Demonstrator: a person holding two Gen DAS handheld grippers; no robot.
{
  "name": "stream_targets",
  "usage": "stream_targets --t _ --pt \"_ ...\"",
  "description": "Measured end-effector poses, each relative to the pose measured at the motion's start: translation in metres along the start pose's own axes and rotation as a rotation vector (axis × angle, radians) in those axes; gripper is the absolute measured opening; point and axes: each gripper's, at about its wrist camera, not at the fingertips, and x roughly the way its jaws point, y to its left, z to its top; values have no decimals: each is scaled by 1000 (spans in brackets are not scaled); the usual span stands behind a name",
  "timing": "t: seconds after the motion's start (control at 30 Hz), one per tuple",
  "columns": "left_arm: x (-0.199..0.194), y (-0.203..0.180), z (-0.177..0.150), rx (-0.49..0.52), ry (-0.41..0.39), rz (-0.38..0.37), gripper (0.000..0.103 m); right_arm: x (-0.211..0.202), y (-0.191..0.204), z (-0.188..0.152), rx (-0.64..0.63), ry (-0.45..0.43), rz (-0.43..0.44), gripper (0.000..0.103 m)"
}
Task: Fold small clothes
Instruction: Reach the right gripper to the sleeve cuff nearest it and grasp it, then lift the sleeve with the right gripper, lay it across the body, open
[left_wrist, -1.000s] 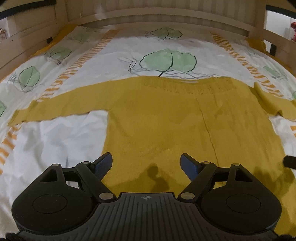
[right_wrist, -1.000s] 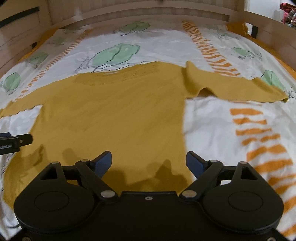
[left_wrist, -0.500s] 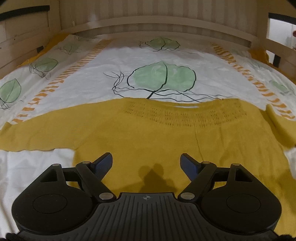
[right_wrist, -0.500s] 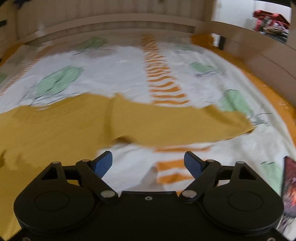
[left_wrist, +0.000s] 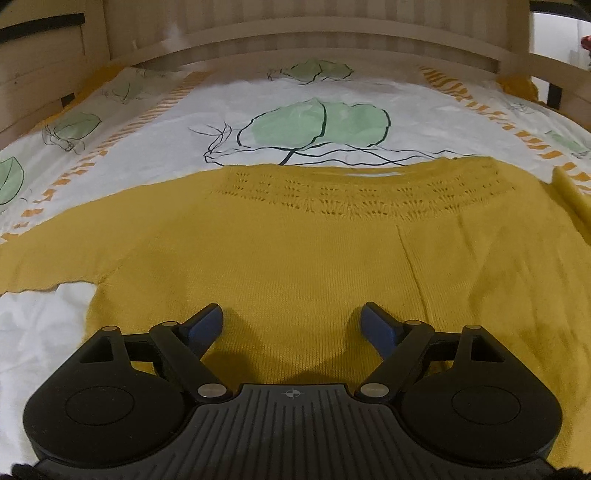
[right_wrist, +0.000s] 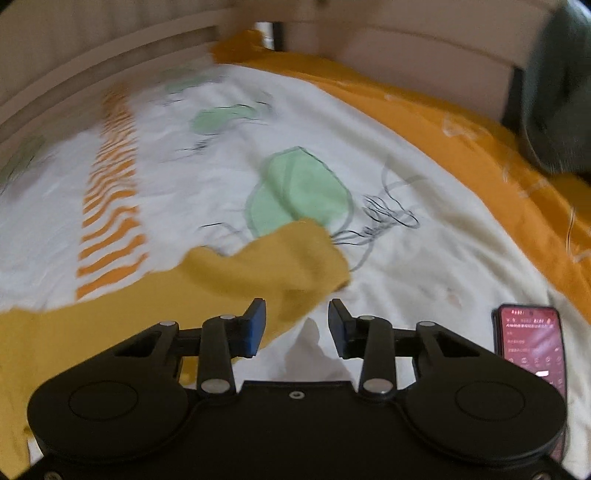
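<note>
A mustard-yellow knit sweater (left_wrist: 314, 258) lies flat on the bed, its neckline with the lace pattern at the far side. My left gripper (left_wrist: 291, 319) is open and empty, low over the sweater's body. In the right wrist view the sweater's right sleeve (right_wrist: 266, 269) runs in from the left and its cuff ends just ahead of my right gripper (right_wrist: 297, 319). The right gripper is open, jaws partly closed, with the lower edge of the cuff between the fingers. The view is motion-blurred.
The bed has a white sheet (left_wrist: 332, 96) with green leaf prints and orange stripes, inside a wooden frame (left_wrist: 332, 33). A phone (right_wrist: 530, 343) with a lit red screen lies on the sheet right of my right gripper. An orange blanket (right_wrist: 461, 125) and a dark cloth (right_wrist: 557, 92) are at far right.
My right gripper swung right from the sweater body to the sleeve cuff and its jaws narrowed. My left gripper moved forward toward the neckline and stayed open.
</note>
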Motion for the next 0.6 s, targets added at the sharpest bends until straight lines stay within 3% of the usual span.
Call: stream_targets --t 0.43,0.5,0.6 --pt "6 -2 0 -2 -9 2 84 46 -29 12 288 -3 101 47" --pt "7 -2 0 -3 -10 2 85 45 -27 12 293 -22 109 12" --pt "7 -2 0 -4 -10 1 85 29 -16 17 262 -73 128 11"
